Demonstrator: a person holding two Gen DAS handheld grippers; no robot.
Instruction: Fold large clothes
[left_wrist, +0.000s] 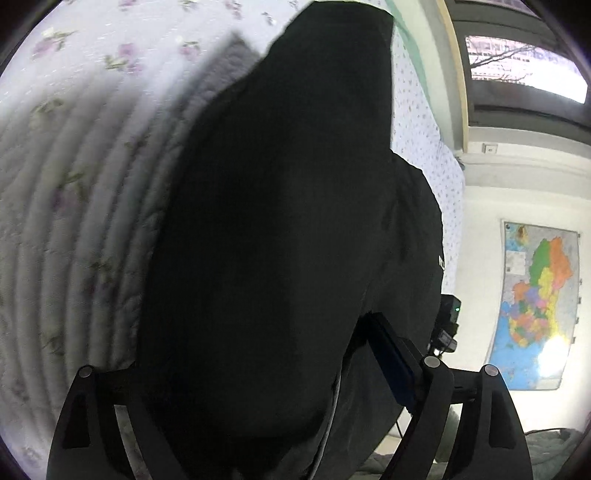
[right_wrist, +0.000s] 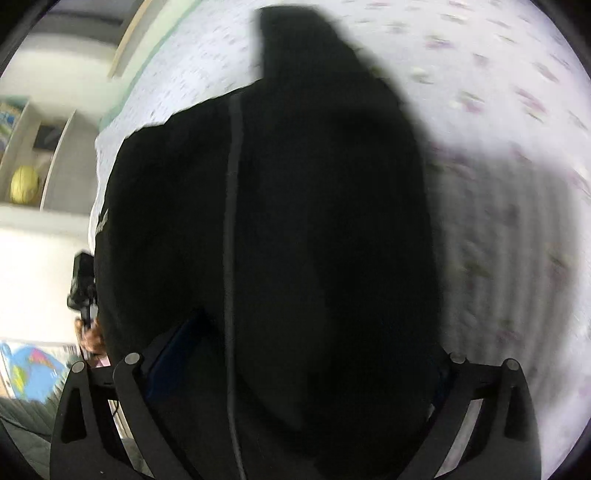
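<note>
A large black garment (left_wrist: 277, 221) fills the middle of the left wrist view and spreads away over the floral quilt (left_wrist: 74, 147). My left gripper (left_wrist: 255, 339) stands wide, with the cloth bunched between its fingers. The blue pad (left_wrist: 391, 354) of its right finger shows bare beside the cloth; the other finger is hidden. In the right wrist view the same garment (right_wrist: 314, 221), with a grey seam line (right_wrist: 231, 221), lies between the fingers of my right gripper (right_wrist: 317, 332), also wide. Its left pad (right_wrist: 173, 354) is partly bare.
The quilt (right_wrist: 517, 184) covers a bed on both sides of the garment. A window (left_wrist: 517, 66) and a coloured wall map (left_wrist: 535, 302) lie beyond the bed. White shelves hold a yellow ball (right_wrist: 24, 184). A hand (right_wrist: 88, 336) holds the other gripper at the left.
</note>
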